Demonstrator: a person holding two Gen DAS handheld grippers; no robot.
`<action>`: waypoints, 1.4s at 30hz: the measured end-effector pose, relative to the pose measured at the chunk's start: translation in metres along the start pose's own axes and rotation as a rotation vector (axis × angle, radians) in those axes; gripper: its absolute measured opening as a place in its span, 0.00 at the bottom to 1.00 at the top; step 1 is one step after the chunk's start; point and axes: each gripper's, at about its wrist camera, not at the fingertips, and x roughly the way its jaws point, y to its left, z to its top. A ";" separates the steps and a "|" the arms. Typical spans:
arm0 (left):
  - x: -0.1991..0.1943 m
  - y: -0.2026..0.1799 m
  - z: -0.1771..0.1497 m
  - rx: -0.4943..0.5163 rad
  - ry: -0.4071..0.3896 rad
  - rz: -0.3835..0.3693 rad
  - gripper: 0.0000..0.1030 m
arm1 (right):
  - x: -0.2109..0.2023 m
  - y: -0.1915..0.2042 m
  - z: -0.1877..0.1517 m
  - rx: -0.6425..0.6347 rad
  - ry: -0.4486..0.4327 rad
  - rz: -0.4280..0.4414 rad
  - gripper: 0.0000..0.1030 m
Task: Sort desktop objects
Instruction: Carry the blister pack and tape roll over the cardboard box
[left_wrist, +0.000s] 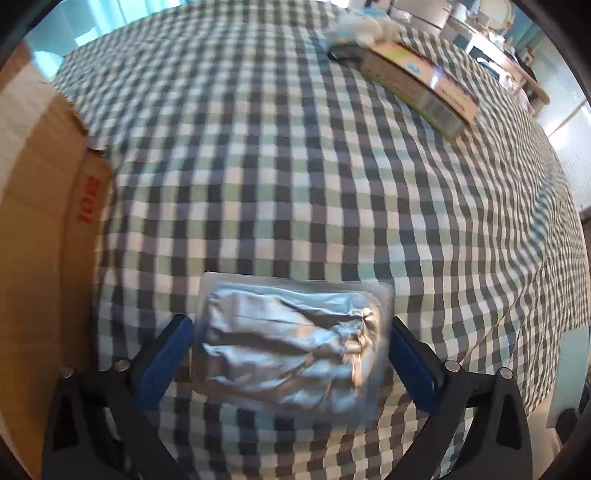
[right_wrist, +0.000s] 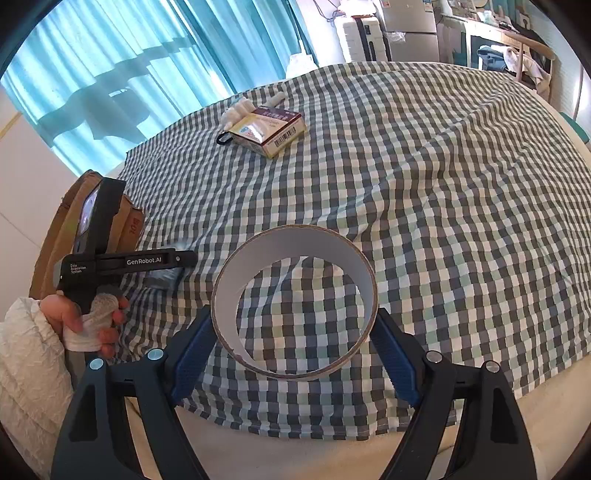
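My left gripper (left_wrist: 291, 332) is shut on a crumpled silver foil blister pack (left_wrist: 291, 343), held just above the checked tablecloth (left_wrist: 295, 166). In the right wrist view the left gripper (right_wrist: 184, 258) shows at the left with the pack (right_wrist: 168, 275) under its tip. My right gripper (right_wrist: 295, 328) is shut on a roll of tape (right_wrist: 295, 254), its blue pads (right_wrist: 195, 347) pressing both sides of the ring. A small medicine box (right_wrist: 269, 129) lies far back on the cloth, and it also shows in the left wrist view (left_wrist: 421, 85).
A cardboard box (left_wrist: 40, 229) stands at the left table edge, also in the right wrist view (right_wrist: 66, 229). White wads (right_wrist: 238, 109) and a black clip (right_wrist: 223, 139) lie beside the medicine box. Curtains and furniture stand beyond the table.
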 end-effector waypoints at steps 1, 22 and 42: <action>0.001 -0.003 -0.001 0.017 -0.002 0.017 1.00 | 0.002 -0.001 0.000 0.001 0.005 0.000 0.80; -0.130 -0.010 -0.049 0.034 -0.232 -0.028 0.94 | -0.040 0.029 0.008 -0.063 -0.076 0.002 0.80; -0.269 0.120 -0.079 -0.247 -0.449 0.129 0.95 | -0.110 0.225 0.045 -0.363 -0.223 0.208 0.80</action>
